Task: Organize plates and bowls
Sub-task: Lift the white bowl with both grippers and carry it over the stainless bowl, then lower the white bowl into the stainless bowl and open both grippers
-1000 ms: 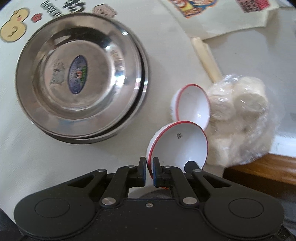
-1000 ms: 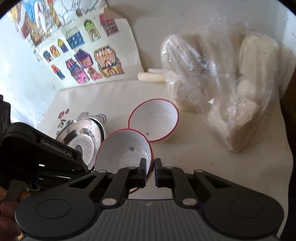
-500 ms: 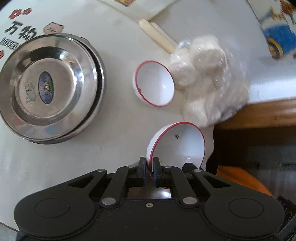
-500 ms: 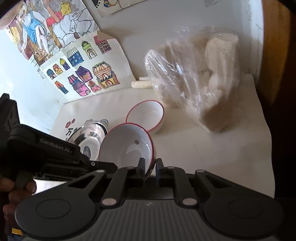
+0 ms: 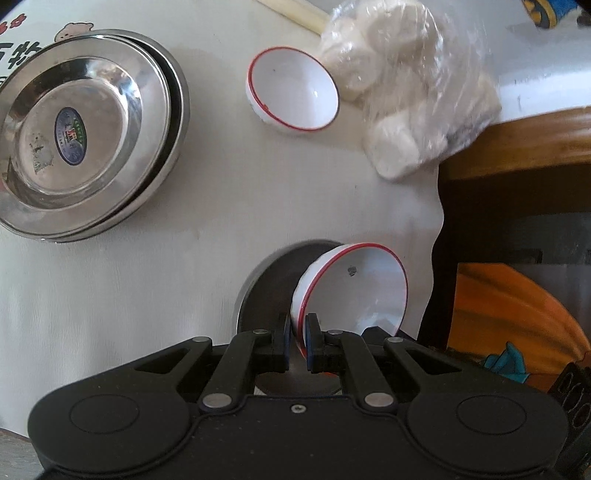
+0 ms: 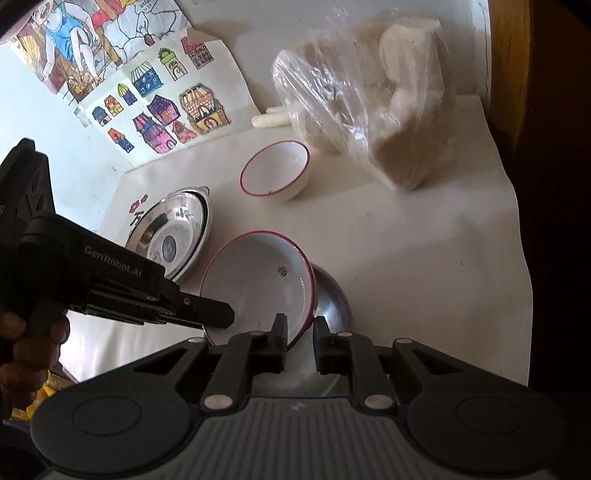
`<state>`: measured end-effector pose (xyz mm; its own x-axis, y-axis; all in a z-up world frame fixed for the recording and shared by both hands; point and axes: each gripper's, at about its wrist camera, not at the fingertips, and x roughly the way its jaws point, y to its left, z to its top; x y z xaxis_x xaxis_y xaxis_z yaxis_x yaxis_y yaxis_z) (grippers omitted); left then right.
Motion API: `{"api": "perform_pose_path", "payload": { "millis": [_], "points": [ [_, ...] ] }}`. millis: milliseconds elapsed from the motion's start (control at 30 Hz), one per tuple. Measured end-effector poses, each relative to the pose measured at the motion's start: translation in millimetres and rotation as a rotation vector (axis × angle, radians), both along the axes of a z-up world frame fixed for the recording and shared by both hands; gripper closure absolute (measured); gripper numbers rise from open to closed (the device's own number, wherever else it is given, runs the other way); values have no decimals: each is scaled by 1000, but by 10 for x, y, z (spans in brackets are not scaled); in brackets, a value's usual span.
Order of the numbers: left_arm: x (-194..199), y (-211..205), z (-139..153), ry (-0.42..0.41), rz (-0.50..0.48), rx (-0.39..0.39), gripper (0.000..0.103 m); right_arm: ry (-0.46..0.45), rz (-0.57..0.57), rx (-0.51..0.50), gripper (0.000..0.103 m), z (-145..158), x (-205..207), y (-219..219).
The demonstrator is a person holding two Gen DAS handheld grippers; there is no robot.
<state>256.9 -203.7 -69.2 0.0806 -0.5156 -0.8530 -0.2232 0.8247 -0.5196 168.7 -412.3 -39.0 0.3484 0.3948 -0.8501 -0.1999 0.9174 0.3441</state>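
My left gripper [image 5: 297, 343] is shut on the near rim of a white bowl with a red rim [image 5: 354, 291], which is tilted above a steel dish [image 5: 266, 280] near the table's front edge. In the right wrist view the same bowl [image 6: 255, 284] hangs over that dish [image 6: 332, 299], with the left gripper [image 6: 221, 314] clamped on its left rim. My right gripper [image 6: 300, 339] straddles the bowl's near rim; its jaws are opening and the pads stand off the rim. A second red-rimmed bowl [image 5: 291, 94] [image 6: 275, 173] sits upright farther back. A stack of steel plates [image 5: 85, 136] [image 6: 173, 236] lies to the left.
A clear bag of white buns [image 5: 410, 85] [image 6: 369, 110] lies at the back right, pale sticks [image 5: 295, 14] behind it. The tablecloth's edge [image 5: 436, 221] drops off on the right beside dark wooden furniture. Coloured drawings [image 6: 162, 107] hang on the wall. A hand [image 6: 33, 343] holds the left gripper.
Both grippers have carried the bowl away from the second bowl towards the near edge, over a steel dish. The right jaws, earlier shut on the rim, have parted.
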Motion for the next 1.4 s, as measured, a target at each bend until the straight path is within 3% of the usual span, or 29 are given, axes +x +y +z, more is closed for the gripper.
{"api": "perform_pose_path", "payload": {
  "millis": [633,1400],
  "points": [
    [39,-158,-222,105,-57,56,94,82,34,-24,87,-140,14,36],
    [94,-235,-376,134,-76,77,93,123,34,-39,87,-273,110,105]
  ]
}}
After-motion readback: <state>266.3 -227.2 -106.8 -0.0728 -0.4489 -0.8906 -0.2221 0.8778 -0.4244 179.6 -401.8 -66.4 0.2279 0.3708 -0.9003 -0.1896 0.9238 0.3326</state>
